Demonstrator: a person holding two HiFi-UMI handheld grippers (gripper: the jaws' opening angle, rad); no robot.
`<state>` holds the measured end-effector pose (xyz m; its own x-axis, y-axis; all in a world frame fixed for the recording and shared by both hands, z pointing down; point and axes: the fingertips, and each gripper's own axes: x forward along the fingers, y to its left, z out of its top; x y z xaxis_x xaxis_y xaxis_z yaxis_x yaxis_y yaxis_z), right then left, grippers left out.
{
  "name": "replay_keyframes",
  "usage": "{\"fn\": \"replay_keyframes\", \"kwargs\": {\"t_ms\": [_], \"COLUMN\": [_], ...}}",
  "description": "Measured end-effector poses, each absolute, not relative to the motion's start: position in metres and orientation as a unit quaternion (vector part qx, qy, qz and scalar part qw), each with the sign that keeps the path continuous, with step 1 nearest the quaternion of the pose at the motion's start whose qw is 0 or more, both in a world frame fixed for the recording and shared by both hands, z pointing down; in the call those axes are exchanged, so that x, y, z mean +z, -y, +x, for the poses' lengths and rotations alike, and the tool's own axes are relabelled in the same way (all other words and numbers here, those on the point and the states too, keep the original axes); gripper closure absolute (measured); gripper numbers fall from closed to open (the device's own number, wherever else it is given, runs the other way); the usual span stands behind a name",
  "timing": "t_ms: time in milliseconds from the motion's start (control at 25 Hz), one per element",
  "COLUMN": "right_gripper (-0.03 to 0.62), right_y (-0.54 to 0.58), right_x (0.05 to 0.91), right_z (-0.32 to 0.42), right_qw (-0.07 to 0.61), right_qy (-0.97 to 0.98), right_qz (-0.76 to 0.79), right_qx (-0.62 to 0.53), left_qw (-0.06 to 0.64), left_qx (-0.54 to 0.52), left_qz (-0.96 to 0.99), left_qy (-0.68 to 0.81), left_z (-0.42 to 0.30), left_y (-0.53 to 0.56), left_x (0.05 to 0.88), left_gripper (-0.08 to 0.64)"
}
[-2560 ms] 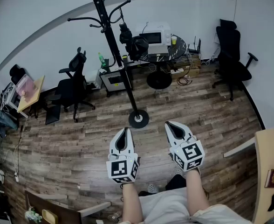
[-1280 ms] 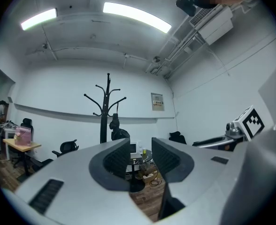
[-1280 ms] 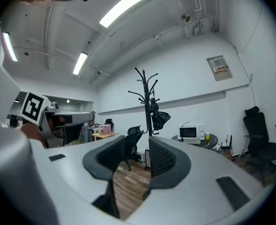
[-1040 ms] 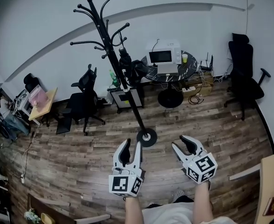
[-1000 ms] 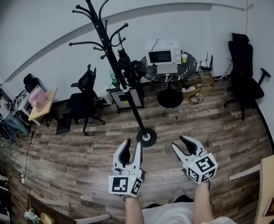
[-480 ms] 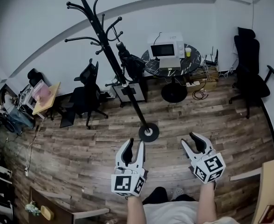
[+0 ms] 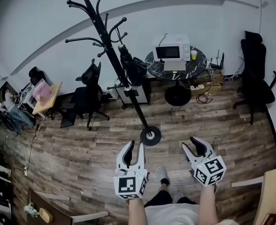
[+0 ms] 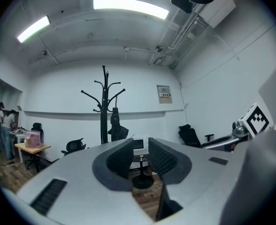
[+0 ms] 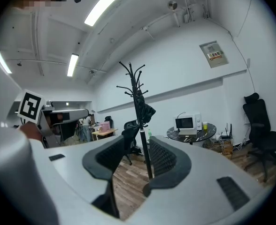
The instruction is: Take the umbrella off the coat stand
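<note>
A black coat stand (image 7: 111, 50) rises from a round base (image 7: 150, 136) on the wooden floor. A folded black umbrella (image 7: 129, 63) hangs from one of its upper hooks, close against the pole. Both grippers are held level well short of the stand, near the base in the head view. My left gripper (image 7: 136, 146) has its jaws closing, with a gap left and nothing between them; its view shows the stand (image 8: 103, 108) and umbrella (image 8: 116, 128) far ahead. My right gripper (image 7: 190, 144) is open and empty, and the stand pole (image 9: 142, 139) and umbrella (image 9: 144, 108) show beyond its jaws.
Behind the stand is a round black table (image 7: 177, 65) with a microwave (image 7: 171, 51). A small cabinet (image 7: 133, 93) and a black office chair (image 7: 88, 93) stand by the wall, and another chair (image 7: 256, 81) at the right. A desk (image 7: 45, 93) is at the left. A shoe (image 7: 162, 174) shows between the grippers.
The stand has come nearer and its base now lies just ahead of the grippers. Both grippers have moved forward with the person. A shoe has stepped into view between them.
</note>
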<state>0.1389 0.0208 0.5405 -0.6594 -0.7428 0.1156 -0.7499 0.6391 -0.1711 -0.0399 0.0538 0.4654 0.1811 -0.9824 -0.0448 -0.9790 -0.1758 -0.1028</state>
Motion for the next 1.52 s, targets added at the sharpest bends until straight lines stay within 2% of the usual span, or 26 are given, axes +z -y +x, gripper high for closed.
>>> {"fn": "replay_keyframes", "kwargs": {"t_ms": [480,1080,1520], "right_gripper": [0.414,0.414,0.425], "right_y": [0.099,0.256,0.321], "right_x": [0.499,0.45,0.378], "right_z": [0.118,0.007,-0.048], "right_qw": [-0.003,-0.003,-0.079], "right_qy": [0.904,0.93,0.955], "right_qz": [0.42,0.366,0.286], "right_qx": [0.084,0.036,0.029], "left_qw": [0.062,0.038,0.07], "left_qx": [0.016,0.059,0.066], "left_qz": [-0.791,-0.785,-0.801], "left_qy": [-0.608,-0.615,-0.591], "left_z": [-0.055,-0.13,-0.139], "left_y": [0.068,0.217,0.284], "left_x": [0.442,0.429,0.373], "left_gripper": [0.465,0.463,0.463]}}
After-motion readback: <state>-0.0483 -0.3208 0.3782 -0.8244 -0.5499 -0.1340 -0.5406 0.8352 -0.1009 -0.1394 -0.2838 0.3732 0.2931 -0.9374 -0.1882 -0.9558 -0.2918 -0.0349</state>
